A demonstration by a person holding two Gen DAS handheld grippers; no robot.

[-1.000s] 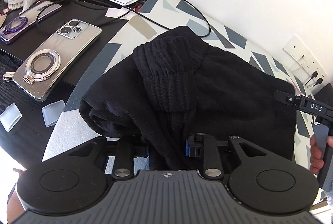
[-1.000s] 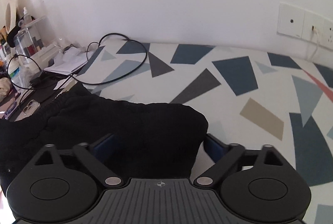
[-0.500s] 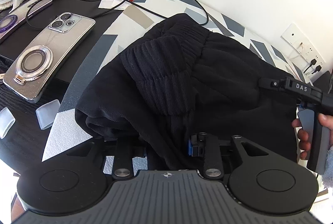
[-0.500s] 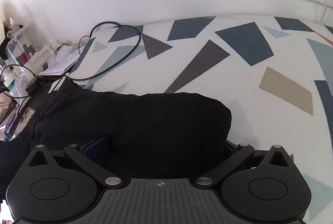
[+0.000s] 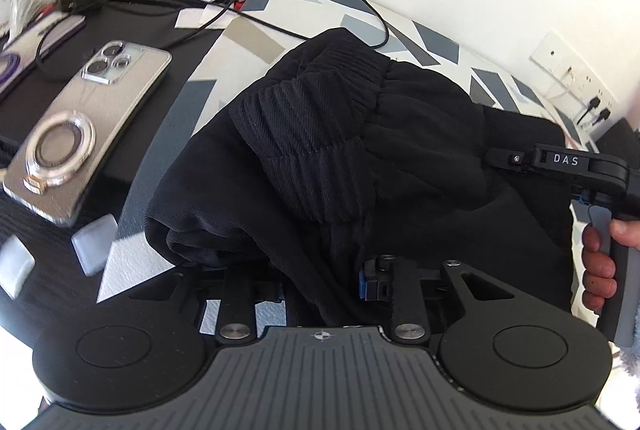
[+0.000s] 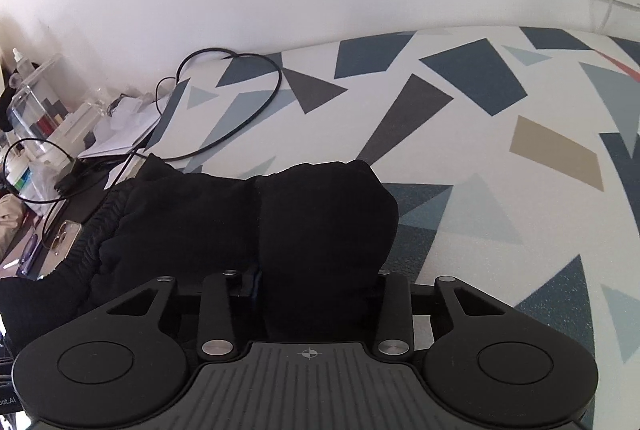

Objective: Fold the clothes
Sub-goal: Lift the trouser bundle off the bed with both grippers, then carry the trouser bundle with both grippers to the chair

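On the dark desk at the far left a silver phone lies just beside the patterned mat, near enough to snag. The left gripper is clamped on the ribbed-waist end of the black garment, and the right gripper pinches the other bunched end. Both grips look meant to carry it over, and beyond it the mat is bare apart from a looped cable.
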